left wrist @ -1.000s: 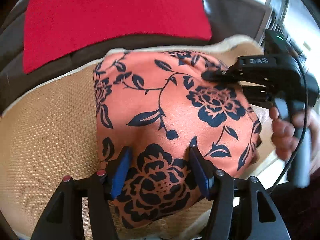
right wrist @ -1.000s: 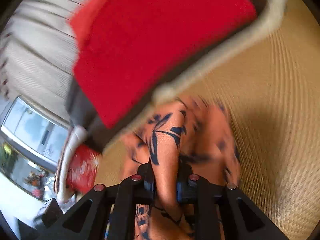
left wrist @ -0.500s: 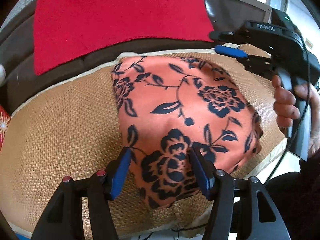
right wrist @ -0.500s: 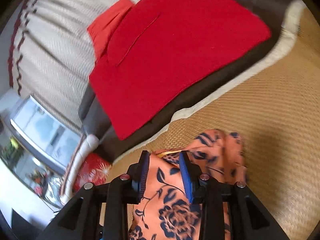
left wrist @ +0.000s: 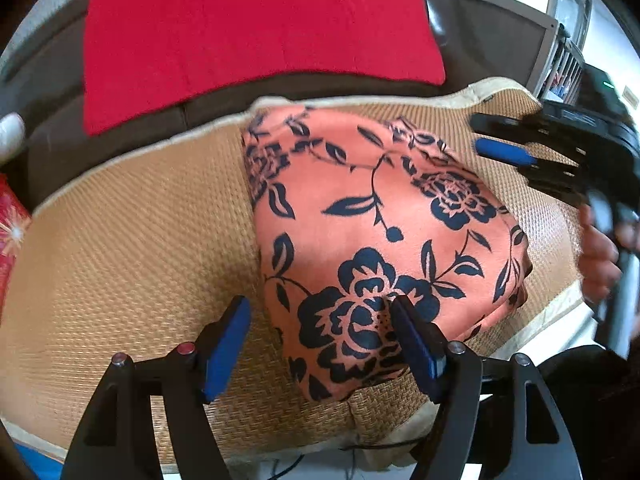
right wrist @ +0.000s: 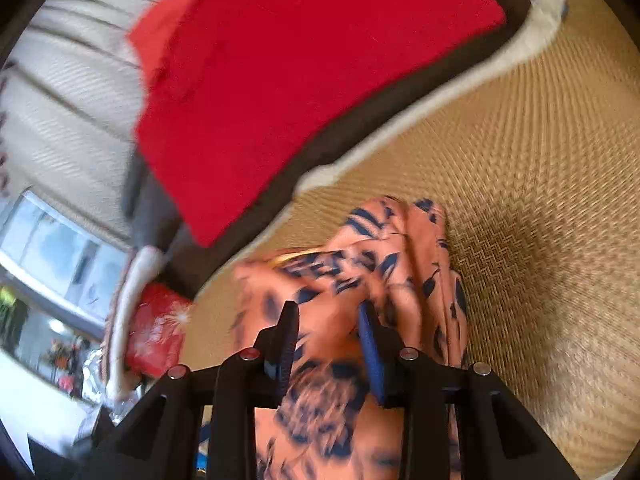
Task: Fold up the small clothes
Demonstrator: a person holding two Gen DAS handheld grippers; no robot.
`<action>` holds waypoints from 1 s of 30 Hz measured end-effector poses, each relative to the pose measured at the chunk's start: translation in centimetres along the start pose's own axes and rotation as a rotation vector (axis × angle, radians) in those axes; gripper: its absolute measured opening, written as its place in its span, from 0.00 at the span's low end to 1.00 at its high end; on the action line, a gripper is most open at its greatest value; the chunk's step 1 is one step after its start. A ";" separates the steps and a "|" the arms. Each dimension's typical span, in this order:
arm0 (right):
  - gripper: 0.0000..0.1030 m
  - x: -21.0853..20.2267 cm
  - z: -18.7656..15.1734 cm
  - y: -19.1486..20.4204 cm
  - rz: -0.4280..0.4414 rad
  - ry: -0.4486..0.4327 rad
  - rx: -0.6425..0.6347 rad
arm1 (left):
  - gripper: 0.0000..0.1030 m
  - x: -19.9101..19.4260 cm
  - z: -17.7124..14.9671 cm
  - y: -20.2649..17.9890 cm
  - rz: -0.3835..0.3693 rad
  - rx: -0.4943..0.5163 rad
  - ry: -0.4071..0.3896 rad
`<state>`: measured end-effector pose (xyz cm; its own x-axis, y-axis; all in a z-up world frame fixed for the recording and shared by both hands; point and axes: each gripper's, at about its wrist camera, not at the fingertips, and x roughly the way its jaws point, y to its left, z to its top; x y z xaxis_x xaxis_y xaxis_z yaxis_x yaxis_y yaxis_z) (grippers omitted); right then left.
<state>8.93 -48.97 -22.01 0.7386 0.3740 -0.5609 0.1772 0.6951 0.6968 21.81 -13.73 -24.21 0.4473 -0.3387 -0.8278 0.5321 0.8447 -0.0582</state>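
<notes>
Left gripper (left wrist: 320, 344) opening off the orange floral garment (left wrist: 372, 240) folded near the woven mat's (left wrist: 132, 240) back edge, right gripper (right wrist: 328, 344) parted above it — soft, light, slippery; pinch hems.

A tan woven straw mat (left wrist: 132, 248) with a cream fabric border (right wrist: 404, 128) covers the seat of a dark brown sofa (left wrist: 52, 148). Beyond the mat's far edge, a cream ribbed cover (right wrist: 68, 80) drapes the sofa's back. At the mat's end lies a red cushion with a pale starburst print (right wrist: 158, 332), beside a window (right wrist: 60, 256). A dark screen (left wrist: 504, 36) stands behind the sofa.
</notes>
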 end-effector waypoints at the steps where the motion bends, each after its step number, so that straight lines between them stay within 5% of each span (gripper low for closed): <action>1: 0.33 -0.7 -0.3 0.6 0.008 -0.014 -0.014 | 0.71 -0.5 -0.2 -0.1 0.015 -0.001 -0.013; 4: 0.33 -2.4 -3.0 1.5 0.016 0.009 -0.057 | 0.71 -0.2 -0.5 -0.6 0.064 0.019 -0.004; 8: 0.33 2.3 -7.3 -0.5 -0.125 0.287 0.041 | 0.73 2.5 -1.4 -0.5 0.059 0.014 0.089; 16: 0.33 2.5 -5.5 4.5 -0.111 0.196 0.002 | 0.73 -0.8 0.7 -1.0 0.140 0.090 -0.015; 22: 0.33 7.9 -2.2 8.4 -0.145 0.132 -0.038 | 0.73 -0.7 2.5 -1.6 0.251 0.169 -0.045; 27: 0.33 14.3 -2.2 6.2 -0.168 0.257 0.021 | 0.73 1.5 2.8 -1.1 0.283 0.179 -0.015; 30: 0.32 14.6 -2.3 7.7 -0.152 0.242 0.024 | 0.73 1.9 3.1 -0.6 0.274 0.165 -0.017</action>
<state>19.63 -36.74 -25.84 0.5259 0.4046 -0.7482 0.2918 0.7405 0.6055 24.53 -16.20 -24.04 0.6012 -0.1162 -0.7906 0.4993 0.8271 0.2581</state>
